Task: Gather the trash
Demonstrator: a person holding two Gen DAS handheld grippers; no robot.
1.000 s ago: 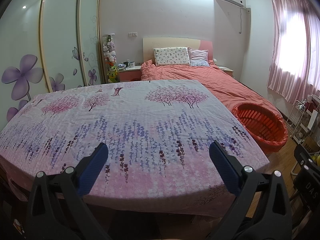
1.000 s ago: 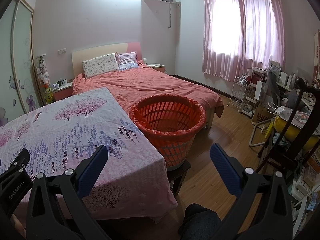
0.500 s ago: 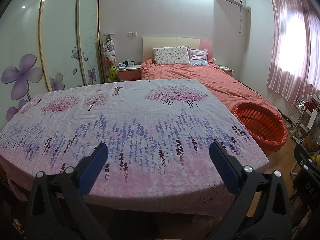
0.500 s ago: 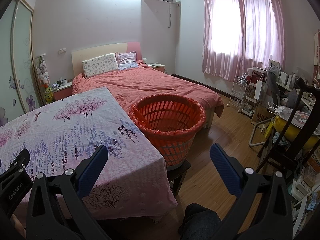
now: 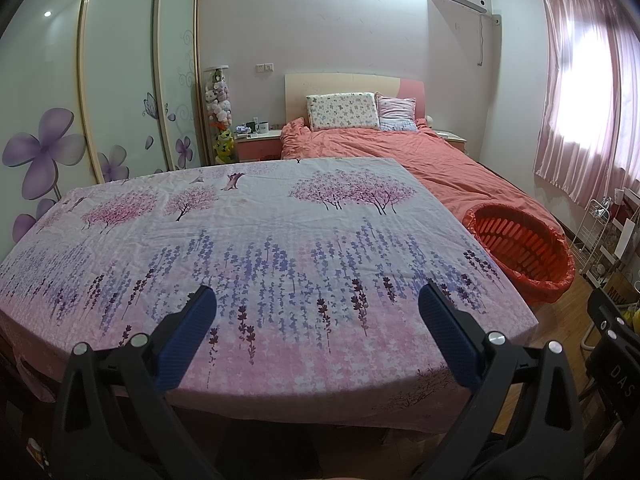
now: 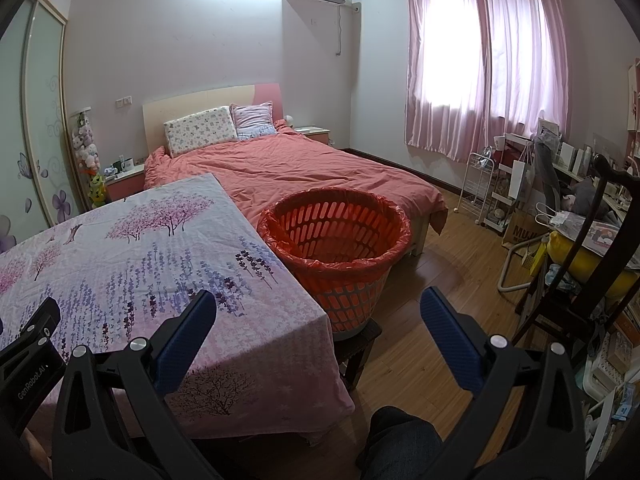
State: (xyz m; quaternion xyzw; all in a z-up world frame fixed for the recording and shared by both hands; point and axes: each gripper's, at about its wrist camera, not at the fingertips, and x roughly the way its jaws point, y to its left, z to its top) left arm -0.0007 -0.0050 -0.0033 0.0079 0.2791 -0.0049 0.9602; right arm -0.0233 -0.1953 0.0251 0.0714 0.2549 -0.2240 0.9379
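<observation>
An orange slatted basket [image 6: 336, 236] lined with an orange bag stands on a dark stool at the table's right edge; it also shows in the left wrist view [image 5: 520, 248]. A table with a floral cloth [image 5: 260, 240] holds no trash that I can see. My left gripper [image 5: 316, 312] is open and empty over the table's near edge. My right gripper [image 6: 318, 312] is open and empty, near the table's right corner, short of the basket.
A bed with a salmon cover [image 6: 304, 172] lies behind the table and basket. A wire rack [image 6: 478, 188], a dark wooden chair [image 6: 576, 280] and clutter crowd the right wall. Wardrobe doors [image 5: 120, 80] run along the left. Wood floor [image 6: 432, 280] lies right of the basket.
</observation>
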